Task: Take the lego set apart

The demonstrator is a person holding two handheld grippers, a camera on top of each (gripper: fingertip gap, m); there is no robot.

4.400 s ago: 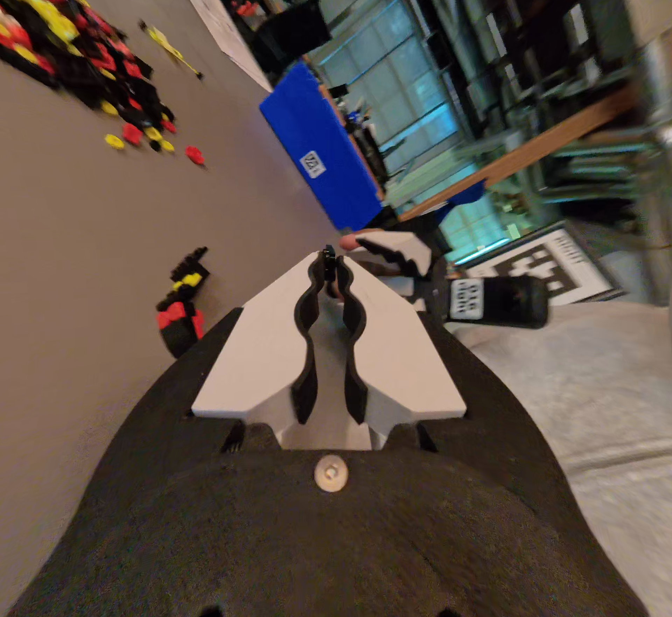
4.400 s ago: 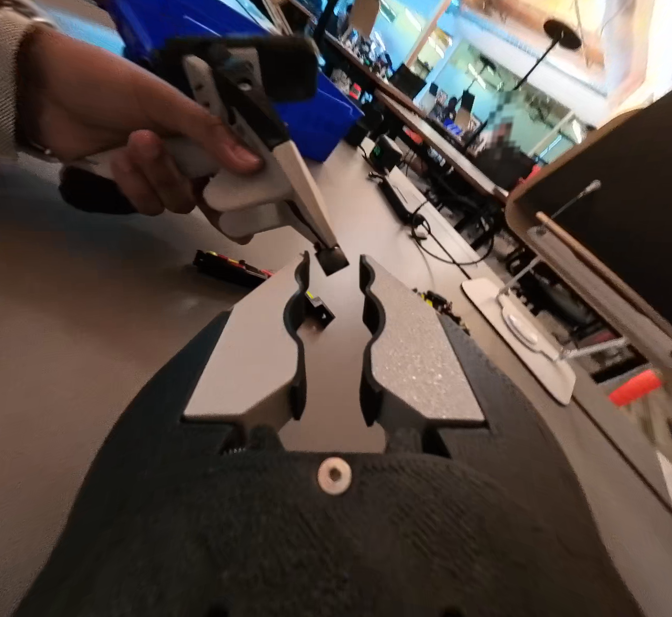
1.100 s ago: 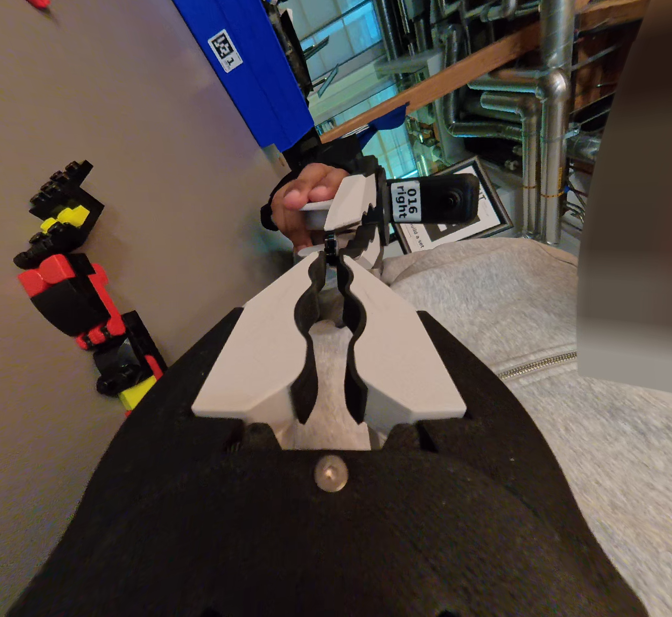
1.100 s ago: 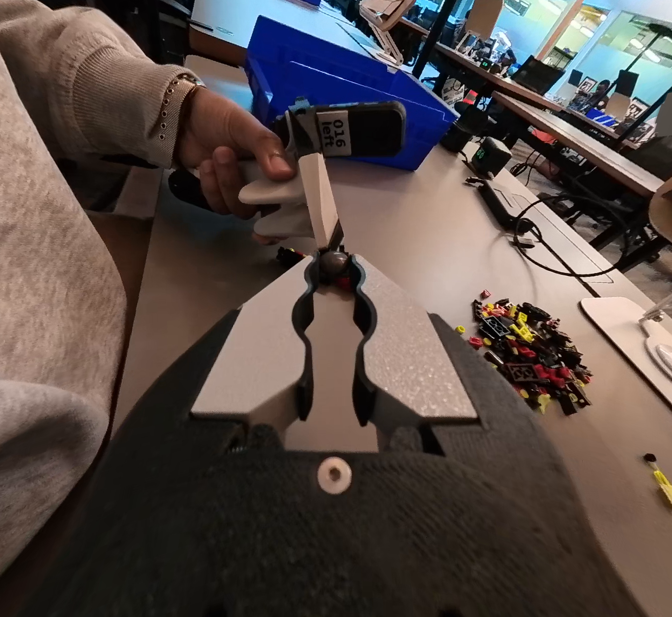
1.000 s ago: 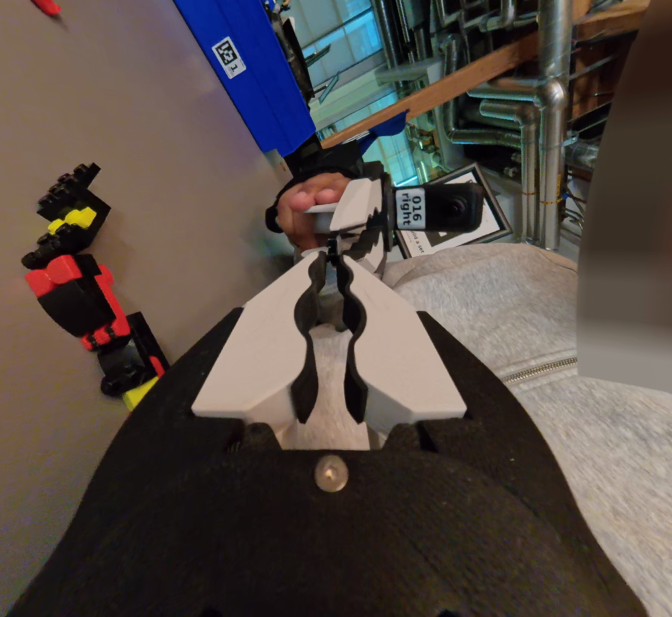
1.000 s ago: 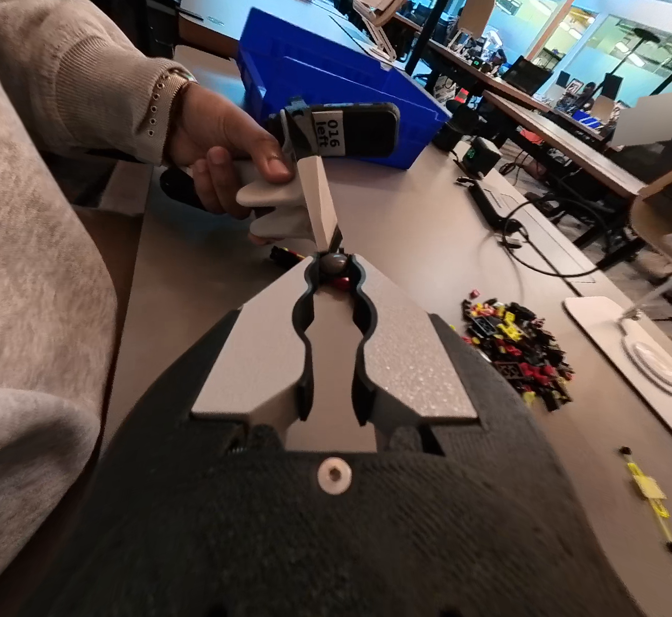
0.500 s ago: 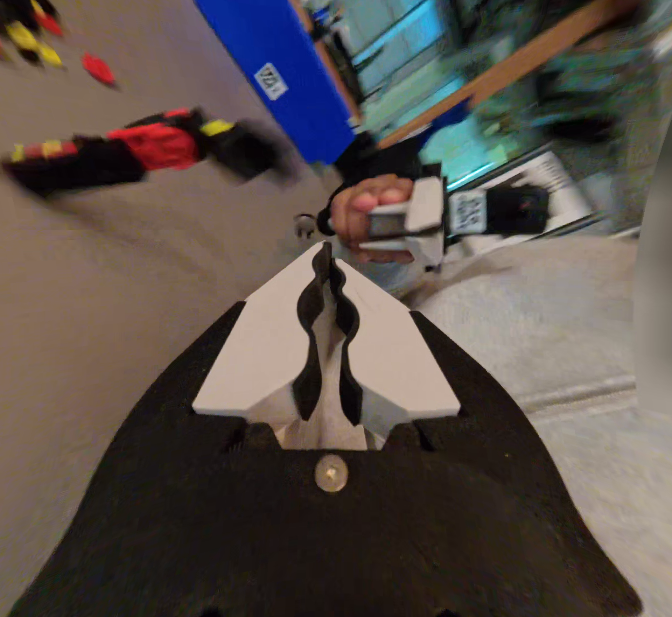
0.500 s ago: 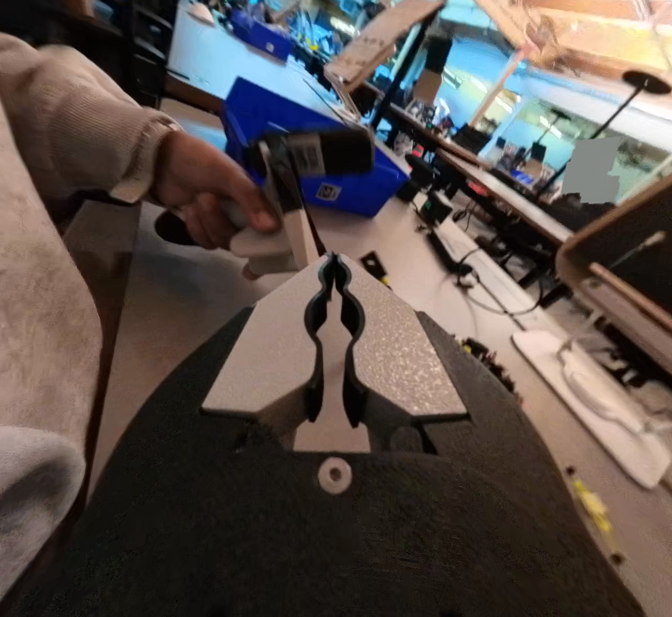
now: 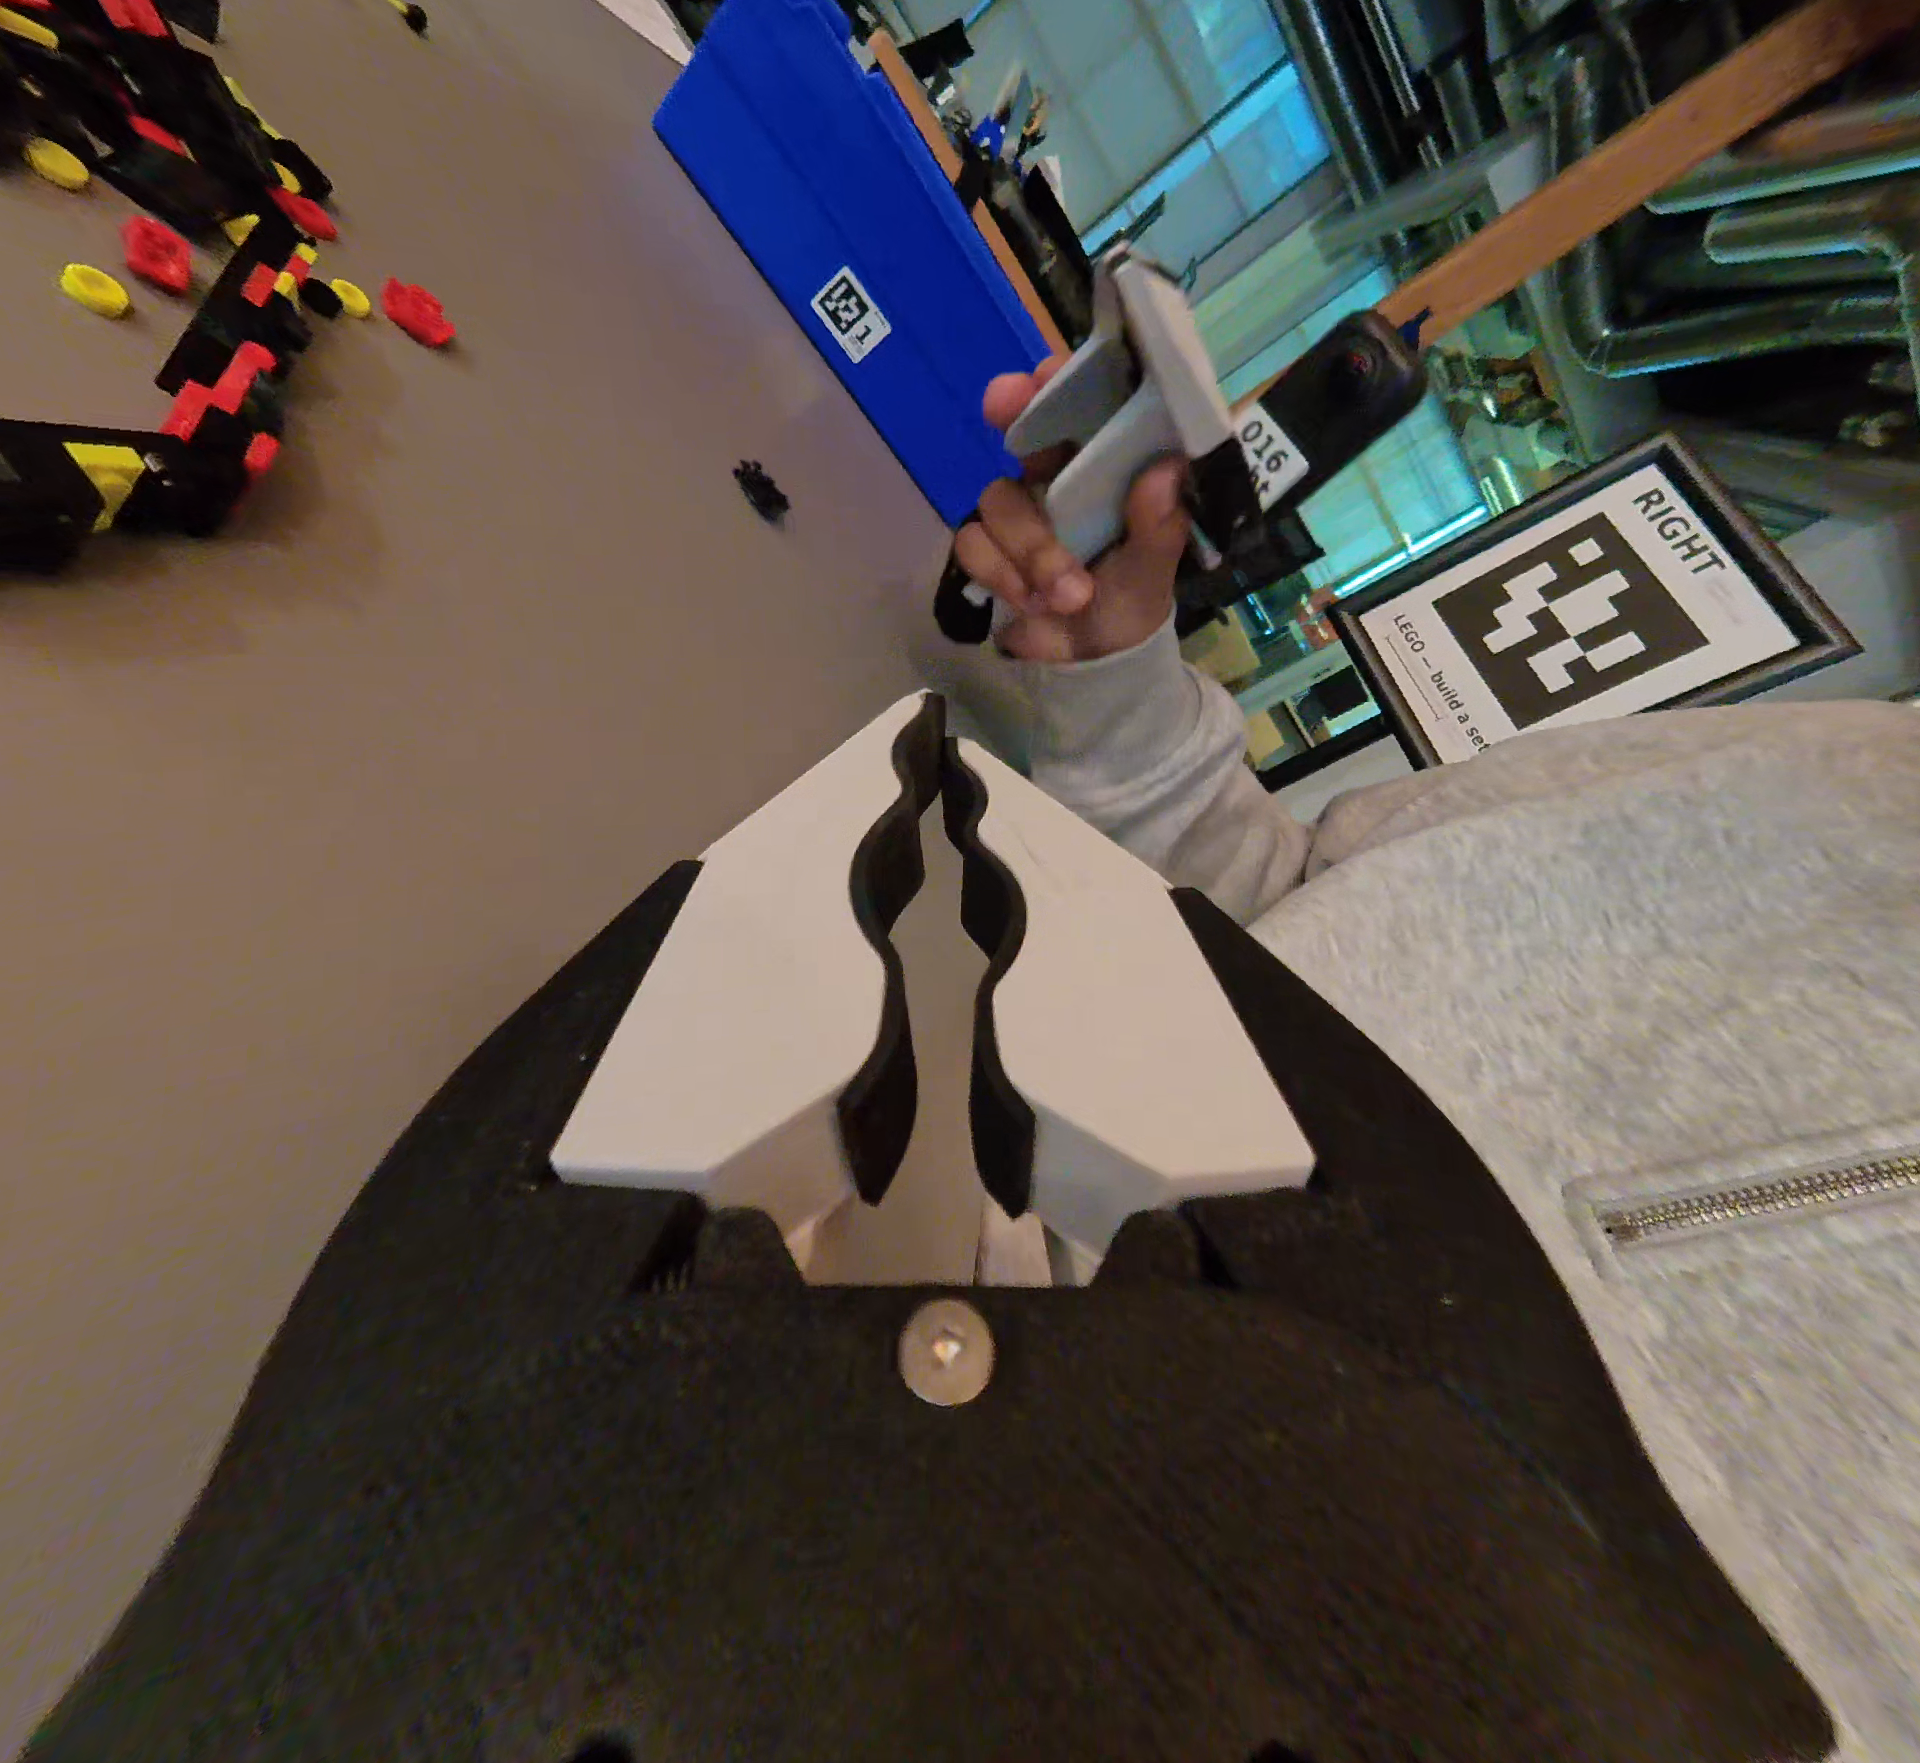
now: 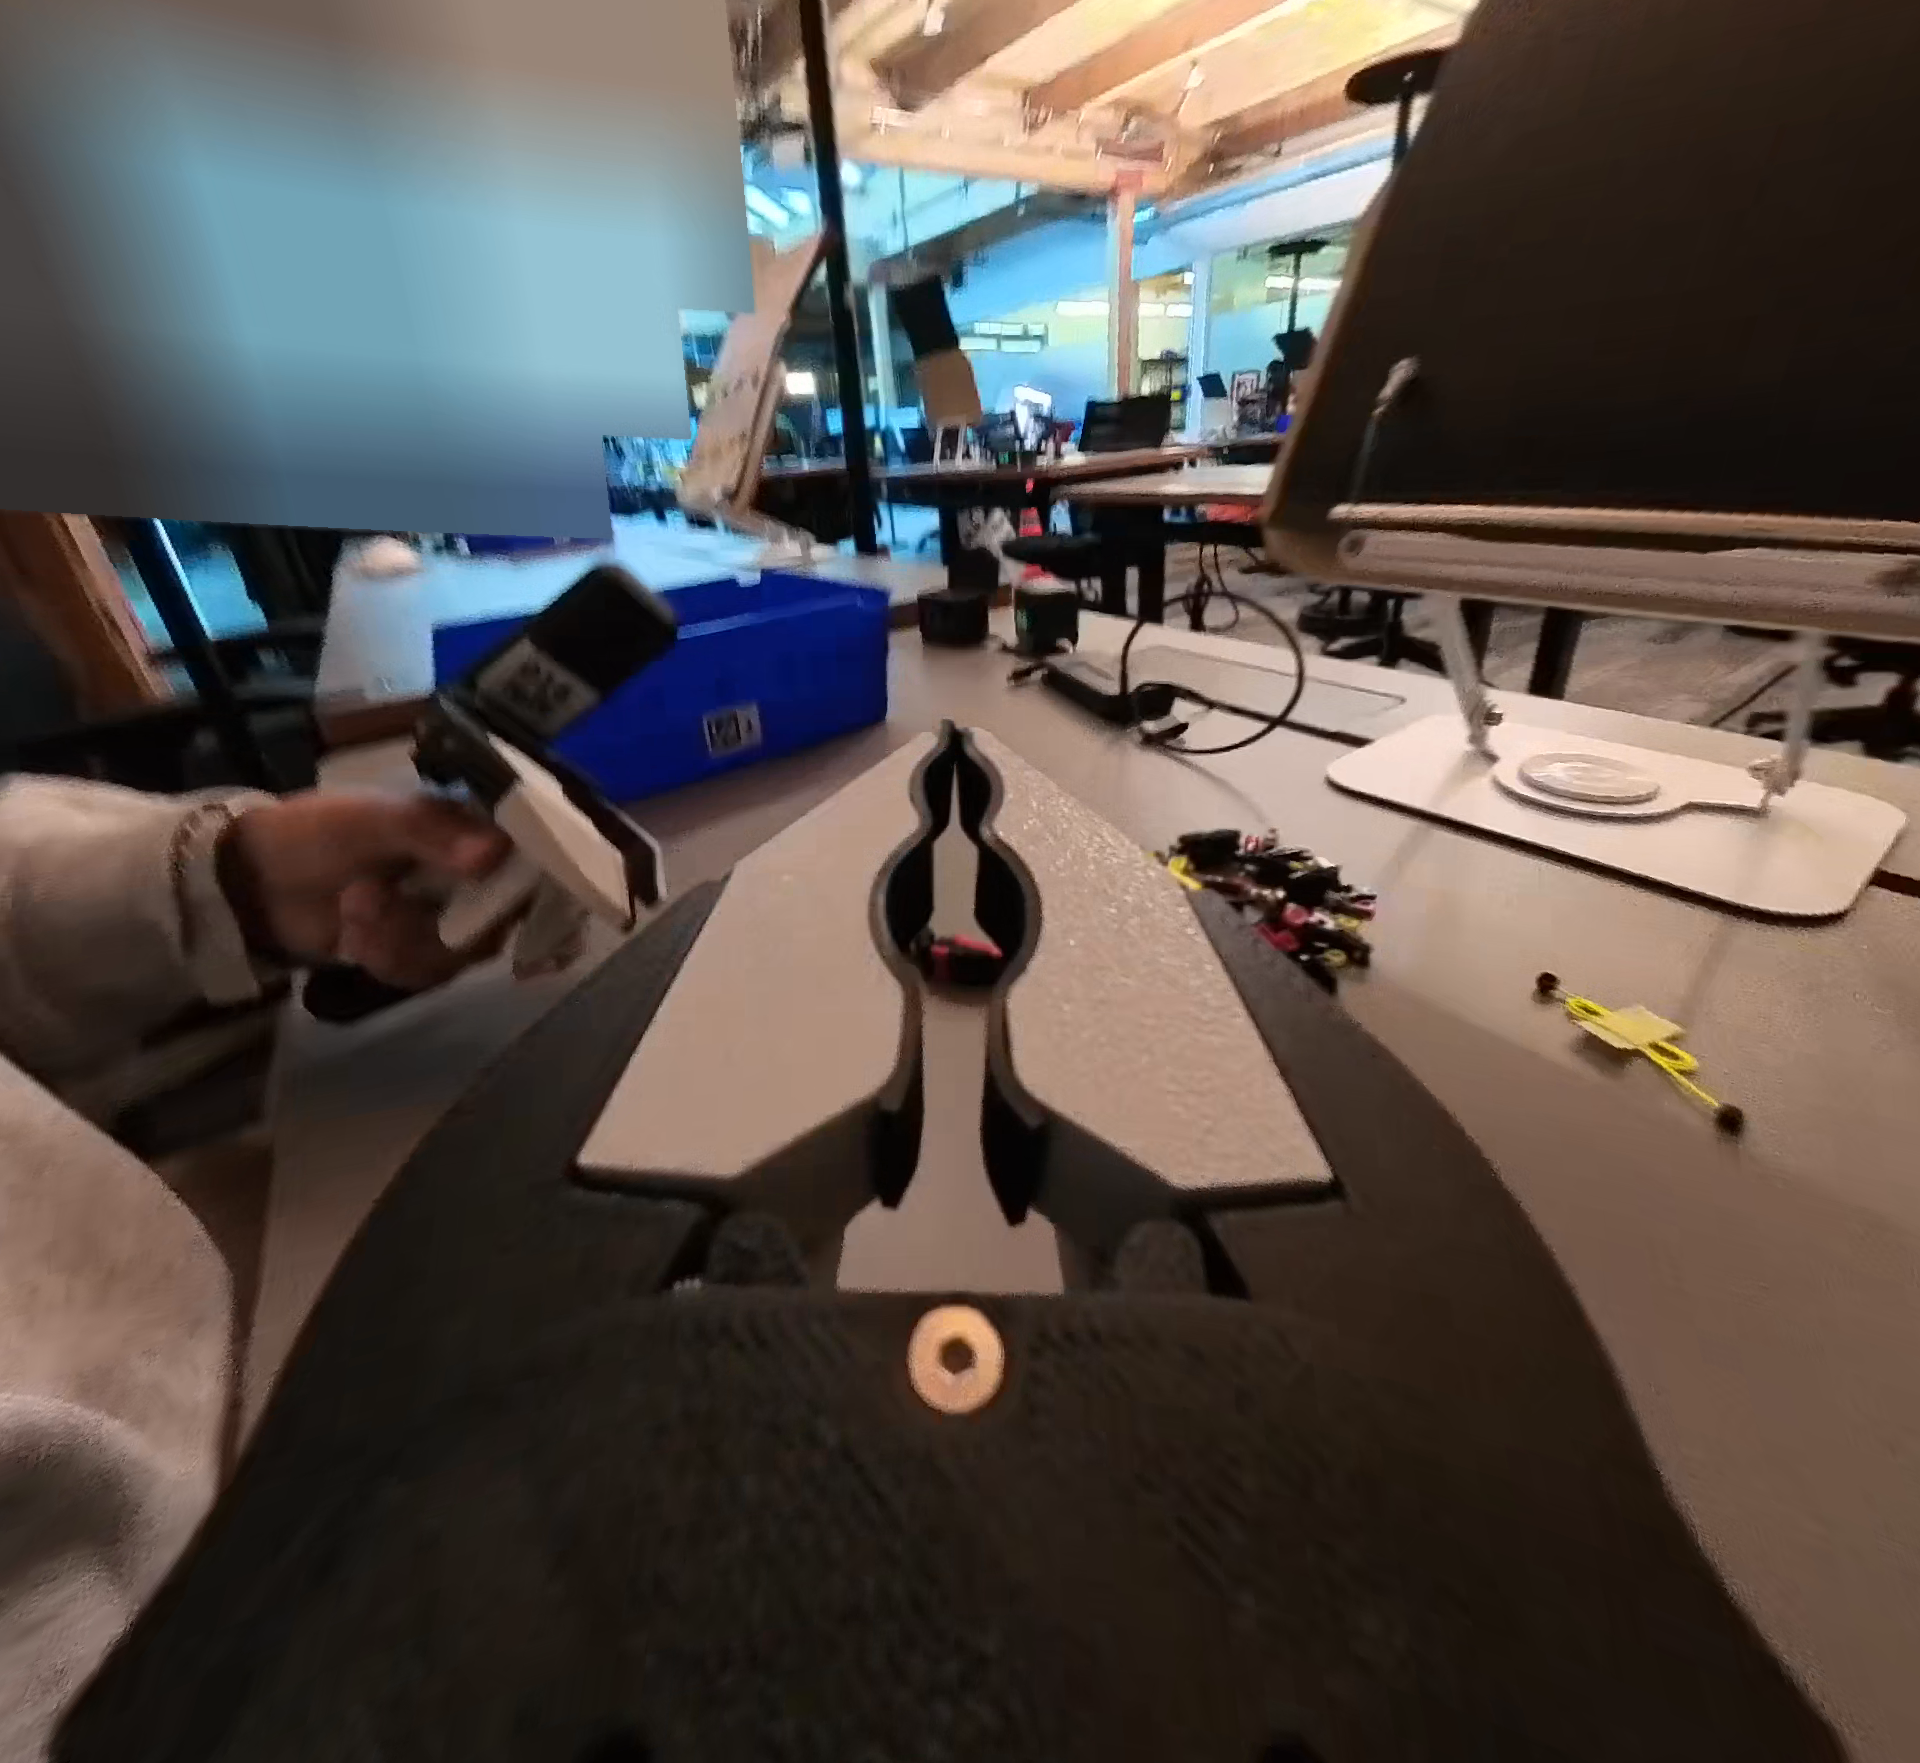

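Both tongs are held above the grey bench (image 9: 436,778), apart from each other. The left tongs (image 9: 940,726) are closed with the tips touching, nothing between them. The right tongs (image 10: 951,752) are closed too (empty, as far as I can see). The half-built lego model (image 9: 135,456), black with red and yellow, lies on the bench beside the pile of loose bricks (image 10: 1273,892). A small black piece (image 9: 761,487) lies alone near the blue bin (image 9: 831,259).
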